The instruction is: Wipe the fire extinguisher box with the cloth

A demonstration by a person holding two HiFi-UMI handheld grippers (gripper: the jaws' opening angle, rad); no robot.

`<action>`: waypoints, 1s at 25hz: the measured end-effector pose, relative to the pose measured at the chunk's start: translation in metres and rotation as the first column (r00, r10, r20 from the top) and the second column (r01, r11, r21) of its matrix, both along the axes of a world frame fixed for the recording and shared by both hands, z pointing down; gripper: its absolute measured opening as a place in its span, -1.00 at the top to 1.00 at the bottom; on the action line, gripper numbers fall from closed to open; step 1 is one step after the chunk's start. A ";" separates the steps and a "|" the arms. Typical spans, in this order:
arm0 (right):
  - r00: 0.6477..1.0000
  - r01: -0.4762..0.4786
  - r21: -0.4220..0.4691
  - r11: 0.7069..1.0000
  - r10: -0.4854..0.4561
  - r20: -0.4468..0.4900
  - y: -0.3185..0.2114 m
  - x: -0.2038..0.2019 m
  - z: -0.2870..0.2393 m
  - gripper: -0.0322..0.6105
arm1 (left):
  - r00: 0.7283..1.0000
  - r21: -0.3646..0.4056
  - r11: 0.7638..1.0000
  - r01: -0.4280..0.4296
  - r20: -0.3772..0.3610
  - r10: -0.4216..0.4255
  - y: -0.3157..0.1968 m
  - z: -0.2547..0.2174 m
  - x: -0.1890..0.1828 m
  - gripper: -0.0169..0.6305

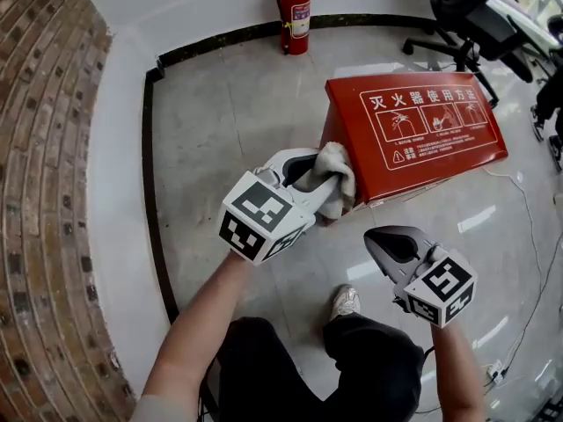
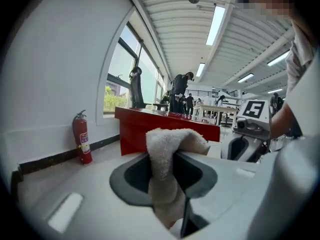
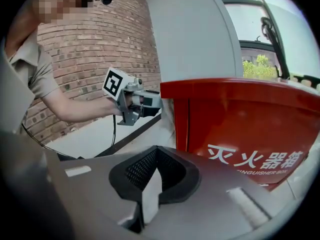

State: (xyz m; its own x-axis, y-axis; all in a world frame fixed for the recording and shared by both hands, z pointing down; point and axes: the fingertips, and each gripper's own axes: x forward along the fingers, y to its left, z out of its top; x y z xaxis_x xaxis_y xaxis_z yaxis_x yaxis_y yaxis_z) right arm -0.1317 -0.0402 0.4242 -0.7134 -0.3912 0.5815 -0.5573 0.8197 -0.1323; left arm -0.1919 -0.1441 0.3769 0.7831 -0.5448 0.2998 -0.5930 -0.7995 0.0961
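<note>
Glossy grey floor (image 1: 220, 121) beside a brick wall (image 1: 44, 192). The left gripper (image 2: 170, 171) has its jaws clamped on the cloth (image 2: 167, 144), just before a corner of the red fire extinguisher box (image 1: 413, 130). The right gripper (image 3: 150, 186) has its jaws together, empty; only its view shows the box's lettered side ahead.

Box (image 1: 413, 139): red metal, standing on the floor (image 1: 229, 130), white instruction panel on its top face (Chinese lettering, three pictograms). Cloth (image 1: 332, 172): off-white terry, bunched, pinched between the jaws of the left gripper (image 2: 166, 173), loose end pressed against the box's near-left top corner.
</note>
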 end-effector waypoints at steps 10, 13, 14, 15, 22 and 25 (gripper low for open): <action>0.998 0.045 0.097 0.994 -0.041 -0.040 0.005 -0.017 0.037 0.82 | 0.977 0.148 0.965 0.214 -0.045 -0.210 -0.093 0.004 -0.037 0.61; 0.999 0.034 0.097 0.995 -0.034 -0.007 0.006 -0.020 0.049 0.82 | 0.966 0.158 0.953 0.258 -0.034 -0.256 -0.113 0.021 -0.047 0.61; 0.999 0.034 0.092 0.995 -0.034 -0.004 0.007 -0.021 0.056 0.82 | 0.965 0.152 0.953 0.262 -0.037 -0.260 -0.115 0.029 -0.048 0.62; 0.999 0.036 0.088 0.995 -0.036 -0.007 0.009 -0.021 0.062 0.82 | 0.965 0.144 0.954 0.262 -0.037 -0.260 -0.115 0.037 -0.049 0.62; 1.000 0.007 0.071 0.997 -0.008 0.006 0.011 -0.020 0.095 0.82 | 0.984 0.080 0.981 0.175 -0.027 -0.174 -0.080 0.093 -0.035 0.62; 1.000 -0.011 0.053 0.999 0.012 -0.015 0.009 -0.018 0.110 0.82 | 0.988 0.048 0.987 0.152 -0.049 -0.150 -0.062 0.099 -0.032 0.63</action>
State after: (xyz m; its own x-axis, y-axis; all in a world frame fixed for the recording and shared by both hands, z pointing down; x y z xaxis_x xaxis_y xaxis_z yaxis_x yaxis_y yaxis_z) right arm -0.1501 -0.0313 0.5345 -0.6999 -0.4296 0.5706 -0.5684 0.8188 -0.0807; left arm -0.2235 -0.2065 0.4757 0.7029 -0.6715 0.2346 -0.7031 -0.7058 0.0865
